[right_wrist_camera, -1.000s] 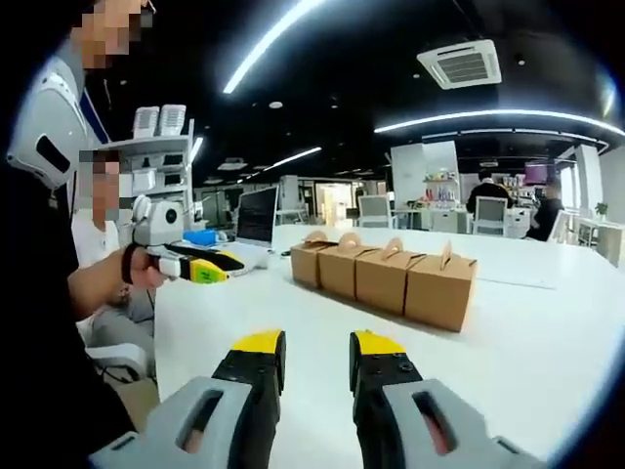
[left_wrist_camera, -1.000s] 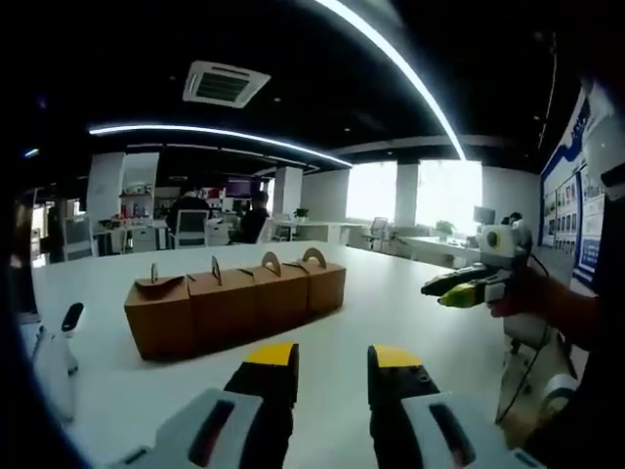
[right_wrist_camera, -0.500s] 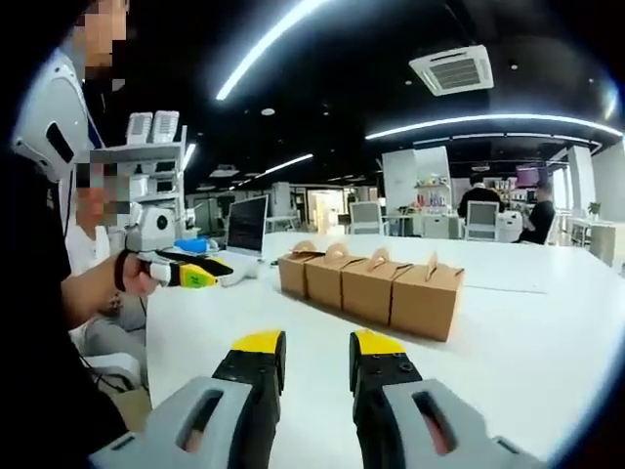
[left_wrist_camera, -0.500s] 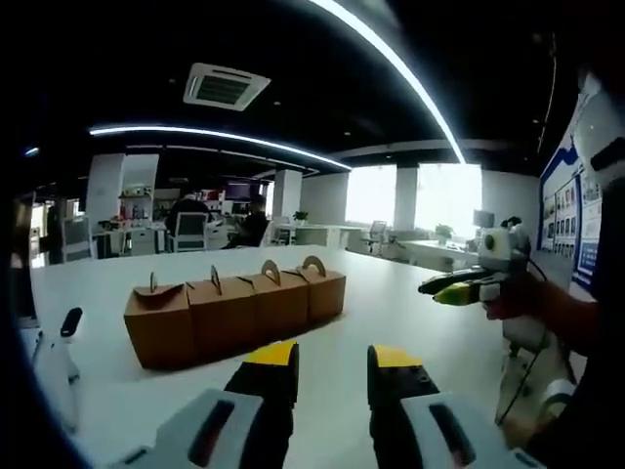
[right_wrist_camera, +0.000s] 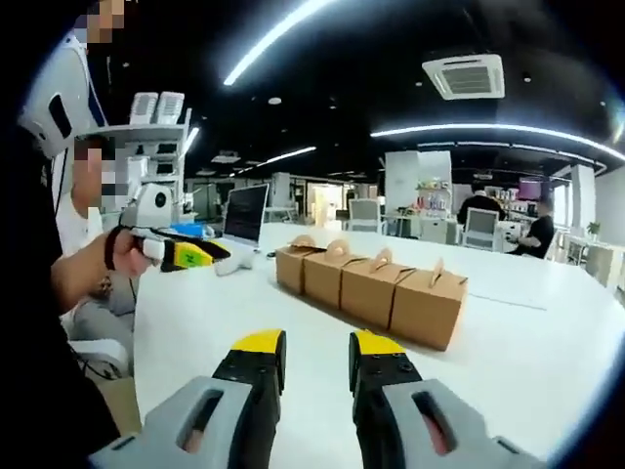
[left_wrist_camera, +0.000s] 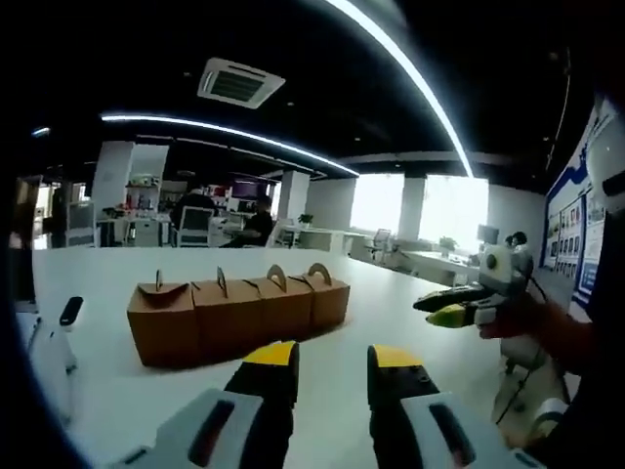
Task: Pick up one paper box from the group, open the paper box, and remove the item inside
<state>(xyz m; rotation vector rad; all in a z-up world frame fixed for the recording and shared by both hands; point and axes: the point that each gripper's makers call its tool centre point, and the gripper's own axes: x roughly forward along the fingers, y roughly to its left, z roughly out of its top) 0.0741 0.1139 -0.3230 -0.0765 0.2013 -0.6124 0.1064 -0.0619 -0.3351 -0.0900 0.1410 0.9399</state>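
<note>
Several brown paper boxes [left_wrist_camera: 239, 311] with arched handles stand side by side in a row on the white table [left_wrist_camera: 391, 303]. In the right gripper view the same row of boxes [right_wrist_camera: 376, 288] runs diagonally ahead. My left gripper [left_wrist_camera: 332, 360] hovers over the table in front of the row, open, with nothing between its yellow-tipped jaws. My right gripper [right_wrist_camera: 317, 347] is also open and empty, short of the nearest box. Each gripper appears in the other's view, held in a hand off to the side: right gripper [left_wrist_camera: 457, 308], left gripper [right_wrist_camera: 187, 254].
A white device with a black tip [left_wrist_camera: 61, 342] stands at the table's left edge. An open laptop [right_wrist_camera: 244, 217] sits at the far end behind the boxes. People sit at desks [left_wrist_camera: 195, 210] in the background, and a shelf unit [right_wrist_camera: 146, 137] stands to the left.
Both views have shifted slightly with the hands. The boxes stay in their row, and both grippers keep the same jaw gap and hold nothing.
</note>
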